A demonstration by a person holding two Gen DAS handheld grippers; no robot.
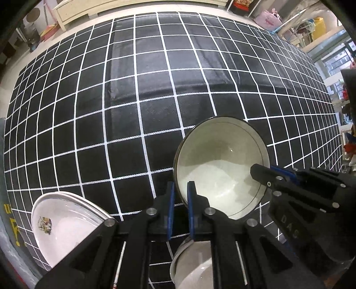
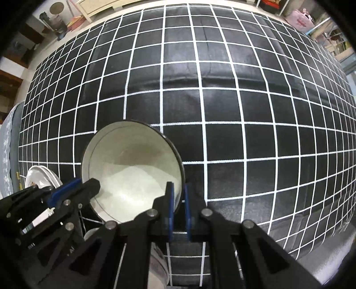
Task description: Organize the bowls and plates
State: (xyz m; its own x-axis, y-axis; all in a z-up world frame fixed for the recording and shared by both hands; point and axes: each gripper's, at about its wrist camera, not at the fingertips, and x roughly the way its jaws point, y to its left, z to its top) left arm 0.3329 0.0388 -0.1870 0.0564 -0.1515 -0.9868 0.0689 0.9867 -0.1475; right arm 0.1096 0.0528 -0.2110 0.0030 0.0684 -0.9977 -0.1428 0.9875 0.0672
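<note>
A white bowl with a dark rim (image 1: pixel 222 164) hangs above the checked tablecloth, held from two sides. My left gripper (image 1: pixel 181 186) is shut on its left rim, one blue pad inside and one outside. My right gripper (image 2: pixel 178 191) is shut on the opposite rim of the same bowl (image 2: pixel 131 169). Each gripper shows in the other's view: the right gripper (image 1: pixel 267 172) and the left gripper (image 2: pixel 85 183). Below the grippers stands a second white bowl (image 1: pixel 193 266), partly hidden by the fingers. Stacked white plates (image 1: pixel 60 222) with a small painted motif lie to the left.
The table (image 1: pixel 155 89) wears a black cloth with a white grid and stretches far ahead. The stacked plates (image 2: pixel 42 177) sit near its left edge. Shelves, a pink bag (image 1: pixel 267 17) and pale furniture (image 1: pixel 73 13) stand beyond the far edge.
</note>
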